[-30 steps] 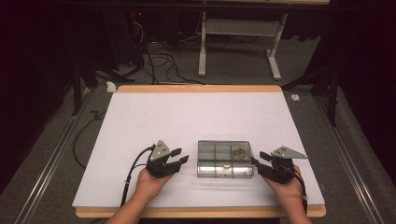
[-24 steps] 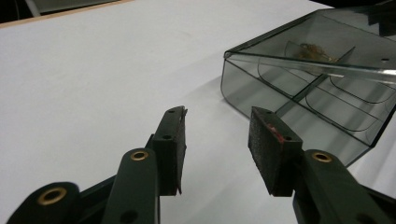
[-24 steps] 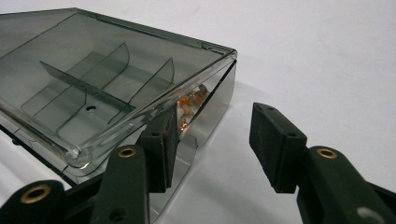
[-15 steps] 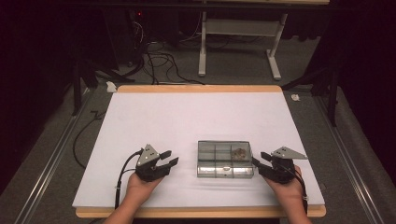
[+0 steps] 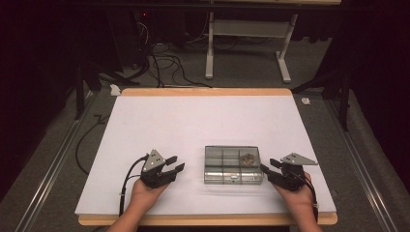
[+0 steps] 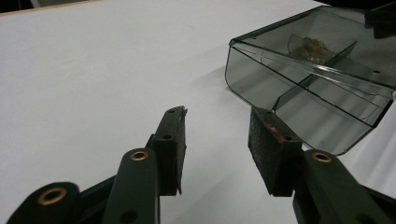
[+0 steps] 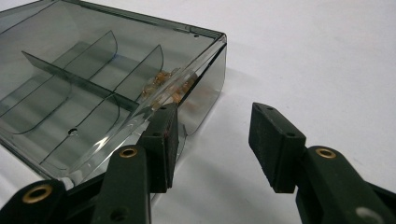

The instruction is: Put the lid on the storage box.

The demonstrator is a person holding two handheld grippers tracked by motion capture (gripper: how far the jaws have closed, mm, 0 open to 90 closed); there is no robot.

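While lying closed near the table's [image 5: 145, 125] front edge, right of centre, smoky plastic compartment box [image 5: 233, 165] holding small brownish bits [image 5: 248, 158] in its far-right cell: could skid or tip if nudged at one end alone. Left gripper [image 5: 170, 165]: parted, empty, well left of the box, aimed rightward. Right gripper [image 5: 269, 169]: parted too, clamping nothing, one pad [image 7: 161, 142] at the box's right corner, hand low.
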